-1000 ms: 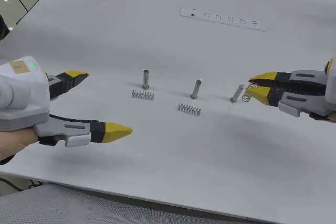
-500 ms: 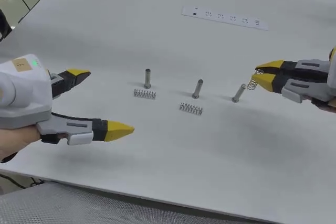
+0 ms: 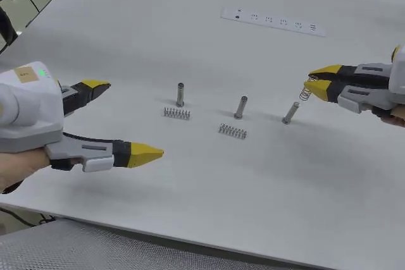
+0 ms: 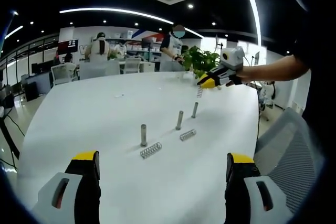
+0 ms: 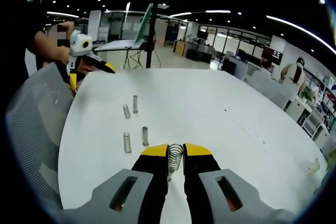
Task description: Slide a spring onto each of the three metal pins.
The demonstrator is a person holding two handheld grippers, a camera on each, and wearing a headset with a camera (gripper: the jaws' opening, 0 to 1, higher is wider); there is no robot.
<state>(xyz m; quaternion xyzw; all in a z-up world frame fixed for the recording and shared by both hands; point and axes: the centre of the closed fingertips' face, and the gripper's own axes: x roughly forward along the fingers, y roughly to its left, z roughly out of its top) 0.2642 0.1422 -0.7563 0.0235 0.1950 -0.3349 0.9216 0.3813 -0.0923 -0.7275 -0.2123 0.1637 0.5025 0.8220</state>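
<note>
**Right gripper (image 3: 310,83) pinching a coil spring (image 3: 305,94) just above the rightmost pin (image 3: 290,113)**
The spring looks light and compliant (hard squeezing would likely buckle or flick it), so it is best held across its upper coils with the lower end free. The left gripper (image 3: 131,119) hovers with its jaws spread wide.

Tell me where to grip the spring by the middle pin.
Pinch the coiled metal spring across its coils near one end, from above: it lies flat on the white table, and the free end could slide onto the grey metal pin.
</note>
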